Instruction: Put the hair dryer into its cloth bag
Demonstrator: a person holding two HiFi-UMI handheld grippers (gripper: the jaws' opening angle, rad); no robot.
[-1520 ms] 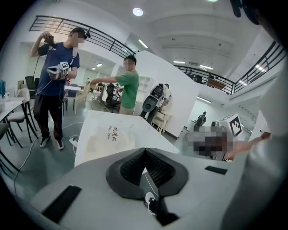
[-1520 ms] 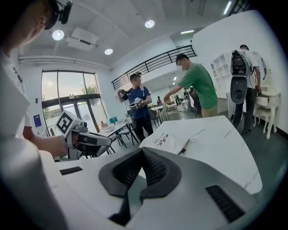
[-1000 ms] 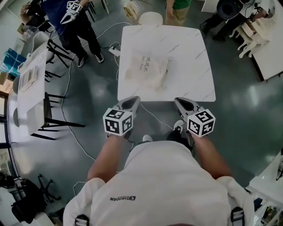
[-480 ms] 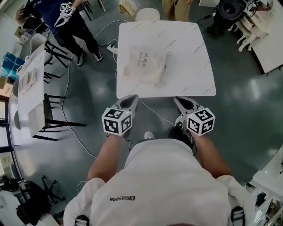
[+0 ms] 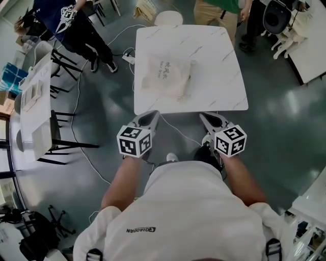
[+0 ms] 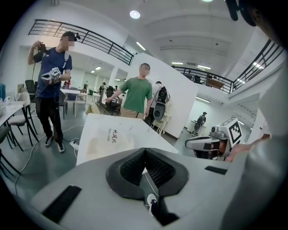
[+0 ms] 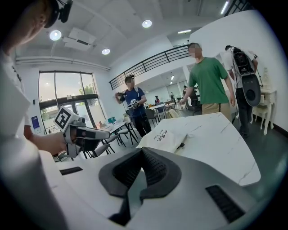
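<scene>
A cream cloth bag (image 5: 167,76) with dark print lies bulging on the white marble table (image 5: 221,61), left of its middle. A small dark part (image 7: 182,145) sticks out at the bag's edge; the hair dryer itself is not plainly visible. My left gripper (image 5: 154,114) and right gripper (image 5: 202,116) hover side by side just short of the table's near edge, both shut and empty. In the left gripper view the shut jaws (image 6: 145,149) point at the bag (image 6: 108,141). In the right gripper view the jaws (image 7: 141,149) point at the bag (image 7: 164,139).
A person in dark blue (image 5: 76,25) holding another gripper stands at the far left, and a person in green (image 5: 219,10) beyond the table. Black chairs (image 5: 66,66) and a white side table (image 5: 35,97) stand at the left. Cables (image 5: 81,148) and a power strip (image 5: 130,59) lie on the floor.
Both grippers have kept their place before the table's near edge. The people beyond the table have shifted, the one in green toward the right.
</scene>
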